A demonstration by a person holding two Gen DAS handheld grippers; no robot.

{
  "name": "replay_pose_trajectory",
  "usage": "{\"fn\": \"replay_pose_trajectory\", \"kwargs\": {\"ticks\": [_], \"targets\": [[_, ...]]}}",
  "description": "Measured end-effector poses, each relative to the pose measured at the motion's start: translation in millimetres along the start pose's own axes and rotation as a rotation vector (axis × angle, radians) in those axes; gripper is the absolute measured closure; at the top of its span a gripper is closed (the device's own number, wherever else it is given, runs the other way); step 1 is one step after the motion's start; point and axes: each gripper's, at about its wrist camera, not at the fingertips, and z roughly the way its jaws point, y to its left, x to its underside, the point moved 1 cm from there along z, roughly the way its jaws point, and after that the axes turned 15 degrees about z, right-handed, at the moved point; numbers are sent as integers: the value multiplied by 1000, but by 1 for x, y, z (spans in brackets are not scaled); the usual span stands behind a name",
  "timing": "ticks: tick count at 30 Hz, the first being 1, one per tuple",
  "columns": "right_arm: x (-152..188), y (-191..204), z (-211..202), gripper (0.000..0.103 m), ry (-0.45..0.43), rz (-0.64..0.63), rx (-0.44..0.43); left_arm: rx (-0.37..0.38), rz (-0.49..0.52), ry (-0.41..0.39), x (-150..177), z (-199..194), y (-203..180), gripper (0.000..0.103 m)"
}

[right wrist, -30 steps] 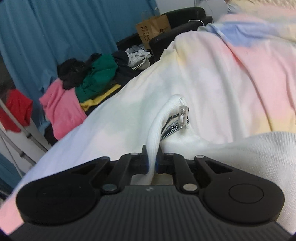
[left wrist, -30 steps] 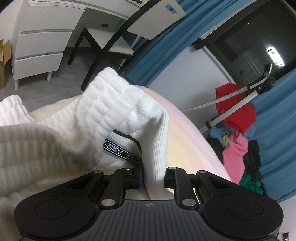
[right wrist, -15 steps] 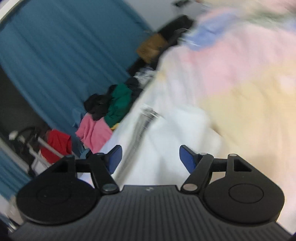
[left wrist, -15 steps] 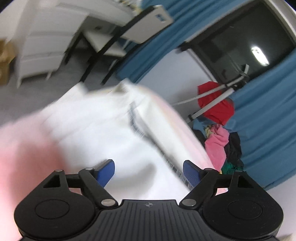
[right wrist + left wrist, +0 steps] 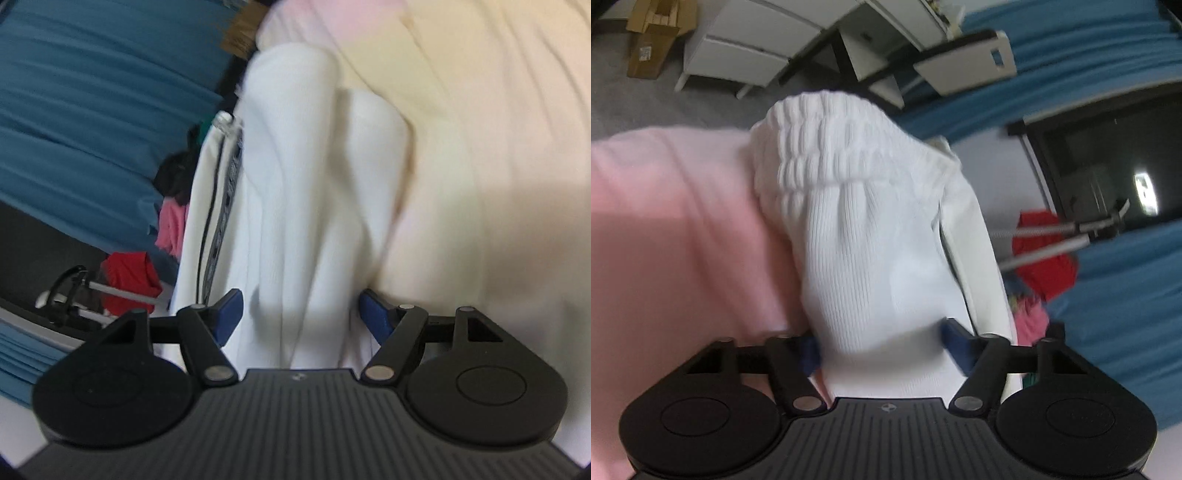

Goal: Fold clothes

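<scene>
A white ribbed garment point(image 5: 871, 236) with a gathered cuff lies on the pastel pink and yellow bed cover point(image 5: 672, 229). My left gripper point(image 5: 882, 349) is open, its blue pads on either side of a thick fold of the garment. In the right wrist view the same garment point(image 5: 303, 206), with a black-and-white lettered band and a clear toggle point(image 5: 223, 120), lies folded in long rolls. My right gripper point(image 5: 301, 314) is open and straddles these folds, with the cloth between the pads. I cannot tell if the pads touch the cloth.
A white drawer unit point(image 5: 738, 55), a chair point(image 5: 960, 62) and a cardboard box point(image 5: 650, 44) stand on the floor beyond the bed. A pile of red, pink and green clothes point(image 5: 147, 258) and a metal stand point(image 5: 1063, 236) sit by blue curtains point(image 5: 74, 110).
Both grippers were shut on the garment a second ago and opened half a second ago. They have since moved down onto the folded garment, jaws still open around it.
</scene>
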Motion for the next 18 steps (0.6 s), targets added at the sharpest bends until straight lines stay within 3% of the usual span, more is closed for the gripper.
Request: {"fn": "replay_pose_trajectory", "kwargs": {"ticks": [1,3,6,9,13,18], "targets": [[0,2,5,31,-24,-31,-4,4,-17,-12,-1,3,3,51],[-1,3,14,54,-76,-84,0,1,-18,-30,-3,4,4,69],[-7,-1,17,78,-96,-66,-24,7,19,-53,-6,-6,-3,85],[-7,3,4,84,-109,-72,-61,16,42,-67,-13,-26,-14,88],[-4,13,-24,86,-117,-109,-99,28,104,-73,-17,-56,-35,89],[-4,3,-65,86,-91,-75,-78,19,127,-48,-22,-106,-40,89]]}}
